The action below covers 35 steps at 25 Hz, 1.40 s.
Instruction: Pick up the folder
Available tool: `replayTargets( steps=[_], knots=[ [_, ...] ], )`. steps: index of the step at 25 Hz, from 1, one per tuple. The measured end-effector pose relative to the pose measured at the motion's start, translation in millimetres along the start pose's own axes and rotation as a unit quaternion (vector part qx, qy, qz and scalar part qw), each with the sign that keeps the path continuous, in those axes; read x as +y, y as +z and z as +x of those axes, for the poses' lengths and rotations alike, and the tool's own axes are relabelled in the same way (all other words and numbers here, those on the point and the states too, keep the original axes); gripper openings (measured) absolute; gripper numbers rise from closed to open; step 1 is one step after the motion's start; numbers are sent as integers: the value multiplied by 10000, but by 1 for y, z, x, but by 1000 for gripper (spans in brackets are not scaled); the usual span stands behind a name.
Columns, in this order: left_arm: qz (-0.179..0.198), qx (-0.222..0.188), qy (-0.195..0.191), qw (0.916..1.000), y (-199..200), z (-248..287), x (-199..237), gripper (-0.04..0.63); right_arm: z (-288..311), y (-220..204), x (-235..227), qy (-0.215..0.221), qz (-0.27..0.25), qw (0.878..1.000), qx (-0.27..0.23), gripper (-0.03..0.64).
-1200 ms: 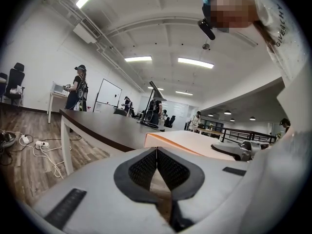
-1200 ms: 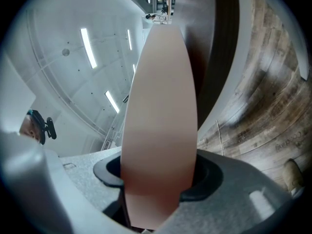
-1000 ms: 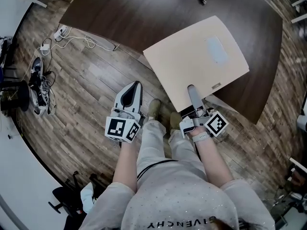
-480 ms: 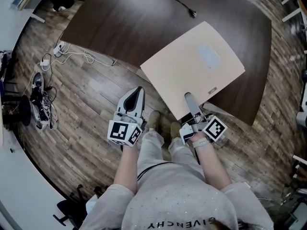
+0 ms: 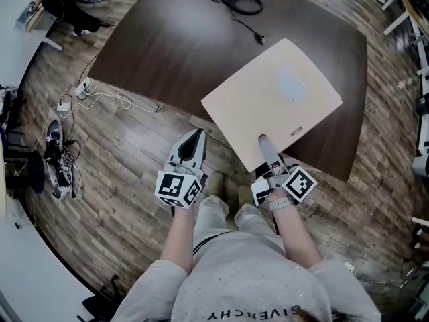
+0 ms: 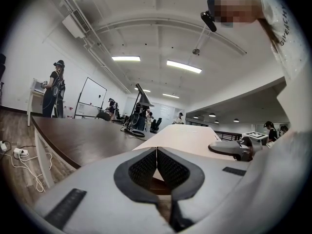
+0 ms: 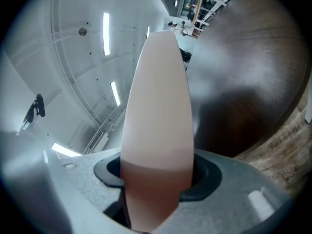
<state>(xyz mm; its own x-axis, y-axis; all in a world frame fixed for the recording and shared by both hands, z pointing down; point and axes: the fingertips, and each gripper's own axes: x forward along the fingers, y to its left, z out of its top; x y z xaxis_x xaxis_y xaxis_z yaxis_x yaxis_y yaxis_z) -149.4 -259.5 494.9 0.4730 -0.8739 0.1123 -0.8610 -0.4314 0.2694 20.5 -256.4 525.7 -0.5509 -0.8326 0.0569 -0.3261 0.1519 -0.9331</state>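
While the left gripper hangs idle beside the person's legs, jaws pressed together on nothing, the right gripper pinches the near edge of the beige folder. It's held out flat, seemingly clear of the dark table beneath. Pick-up looks essentially done; only steadying remains. Beyond, a black cable lies coiled.

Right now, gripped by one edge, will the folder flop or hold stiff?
Probably fairly stiff: the folder looks flat though the right gripper clamps only its near edge. Likely light, since one grip carries it. Its smooth cover might slip.
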Motion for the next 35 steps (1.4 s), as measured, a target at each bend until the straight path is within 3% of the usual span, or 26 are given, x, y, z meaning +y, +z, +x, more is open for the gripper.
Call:
replayTargets(
  steps=[6,11,15,35],
  knots=[
    [7,-55,-100,9999,15,17,-1,0,6,24,6,-266,-397,9988,-52,259],
    [84,-76,-245,9996,27,34,-10,0,12,46,14,-224,-739,9970,-70,258],
    [97,-145,-341,9993,38,43,-11,0,10,58,5,-580,-840,9947,-95,255],
    [184,-254,-308,9990,74,56,-6,0,23,105,46,-318,-2146,9755,-374,255]
  ],
)
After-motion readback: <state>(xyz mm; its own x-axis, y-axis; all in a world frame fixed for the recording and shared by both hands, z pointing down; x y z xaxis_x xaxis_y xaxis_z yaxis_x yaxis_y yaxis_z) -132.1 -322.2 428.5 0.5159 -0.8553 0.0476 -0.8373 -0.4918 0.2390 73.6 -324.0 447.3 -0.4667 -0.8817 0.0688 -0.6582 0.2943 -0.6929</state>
